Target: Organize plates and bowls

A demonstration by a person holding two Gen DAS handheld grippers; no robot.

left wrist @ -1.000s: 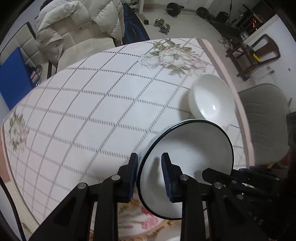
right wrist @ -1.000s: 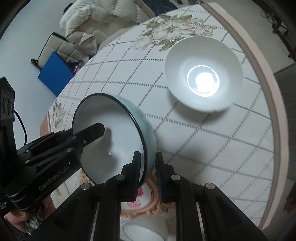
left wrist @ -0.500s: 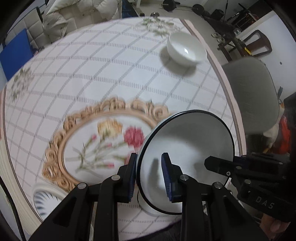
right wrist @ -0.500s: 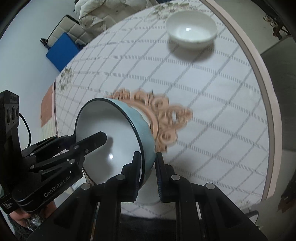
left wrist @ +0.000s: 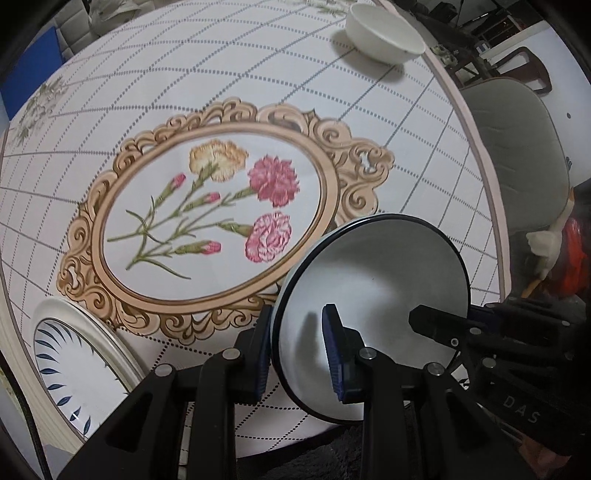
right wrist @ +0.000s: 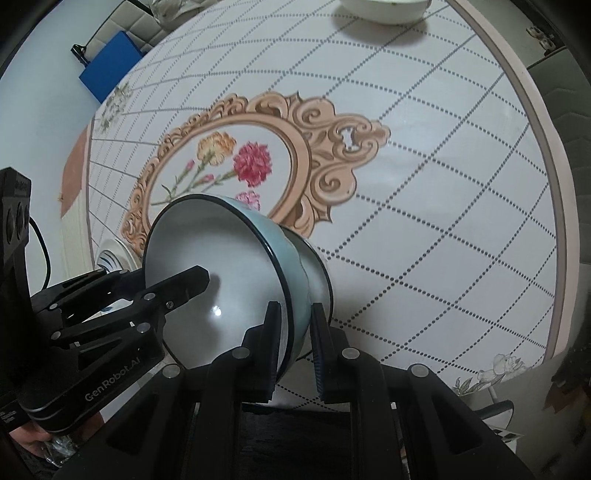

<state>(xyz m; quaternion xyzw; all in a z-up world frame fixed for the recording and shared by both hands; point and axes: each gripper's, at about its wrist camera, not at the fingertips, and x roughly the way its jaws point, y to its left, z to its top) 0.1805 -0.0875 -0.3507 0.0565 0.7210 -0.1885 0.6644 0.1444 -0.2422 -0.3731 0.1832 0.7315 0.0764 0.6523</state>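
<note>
A light blue bowl (left wrist: 373,295) with a white inside and dark rim is tilted on its side near the table's front edge; it also shows in the right wrist view (right wrist: 221,266). My left gripper (left wrist: 299,350) is shut on its left rim. My right gripper (right wrist: 293,332) is shut on its right rim, and in the right wrist view a second white bowl (right wrist: 317,269) seems nested under the blue one. A white bowl (left wrist: 384,35) stands at the table's far right. A white plate with blue leaf marks (left wrist: 70,362) lies at the front left.
The round table (right wrist: 443,184) has a grid-patterned cloth with a framed flower print in its middle. A grey chair (left wrist: 517,155) stands at the table's right edge. A blue box (right wrist: 110,70) sits beyond the far left edge.
Both grippers have drawn the blue bowl back from beside the white bowl towards the table's front edge and lowered it. The patterned plate has come into view.
</note>
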